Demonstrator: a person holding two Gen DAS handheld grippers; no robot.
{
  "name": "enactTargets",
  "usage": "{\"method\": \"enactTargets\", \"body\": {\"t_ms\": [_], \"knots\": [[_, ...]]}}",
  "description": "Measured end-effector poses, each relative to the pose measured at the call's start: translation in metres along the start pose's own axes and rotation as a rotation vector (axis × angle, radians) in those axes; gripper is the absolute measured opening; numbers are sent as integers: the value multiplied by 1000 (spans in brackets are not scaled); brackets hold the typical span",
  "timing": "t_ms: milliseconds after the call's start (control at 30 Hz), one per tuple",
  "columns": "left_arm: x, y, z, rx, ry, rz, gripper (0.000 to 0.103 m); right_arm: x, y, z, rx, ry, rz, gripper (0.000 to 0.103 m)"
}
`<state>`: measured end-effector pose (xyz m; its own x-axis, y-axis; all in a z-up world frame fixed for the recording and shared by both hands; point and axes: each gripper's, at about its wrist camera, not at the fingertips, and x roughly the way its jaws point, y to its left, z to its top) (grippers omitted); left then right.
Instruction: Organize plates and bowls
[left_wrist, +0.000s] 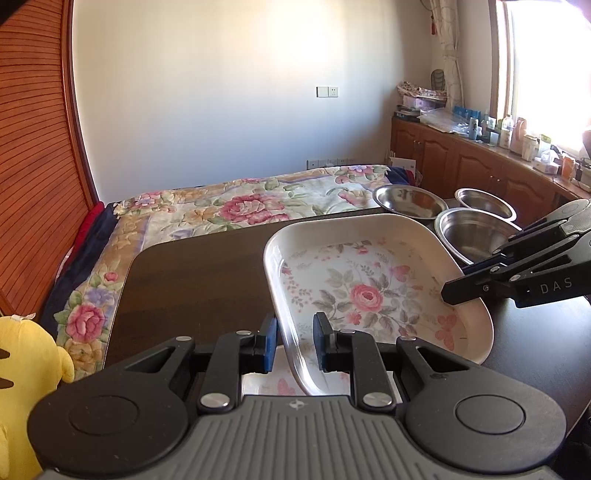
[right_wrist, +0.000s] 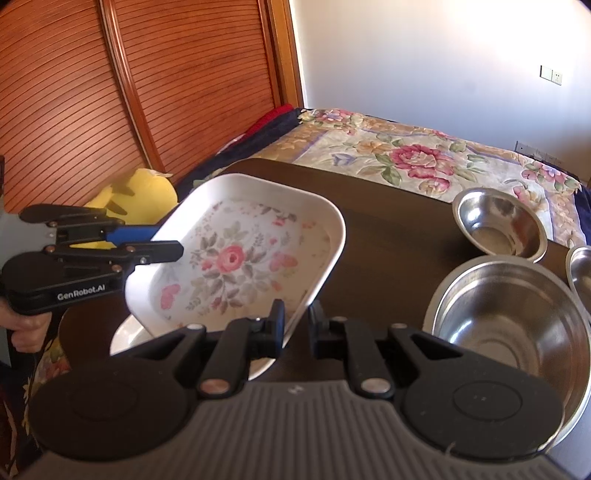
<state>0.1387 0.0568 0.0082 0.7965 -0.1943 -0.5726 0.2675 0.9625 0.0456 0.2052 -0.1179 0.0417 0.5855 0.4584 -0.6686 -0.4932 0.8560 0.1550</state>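
Together, both grippers' fingers (left_wrist: 267, 345) clamping floral plate (left_wrist: 369, 291).

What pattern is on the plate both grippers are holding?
Pink roses with grey-green leaves on white plate, clearest from the left wrist.

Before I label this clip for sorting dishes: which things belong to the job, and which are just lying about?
Job: floral plate, a second plate under it, three steel bowls.
Lying about: yellow plush toy, bed quilt, counter clutter.
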Motion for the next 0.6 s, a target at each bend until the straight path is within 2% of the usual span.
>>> {"method": "enactTargets", "body": {"t_ms": [600], "knots": [[-17,-4,-27,-27,29,8,22,-15,19,-27,7,-21,13,15]]}}
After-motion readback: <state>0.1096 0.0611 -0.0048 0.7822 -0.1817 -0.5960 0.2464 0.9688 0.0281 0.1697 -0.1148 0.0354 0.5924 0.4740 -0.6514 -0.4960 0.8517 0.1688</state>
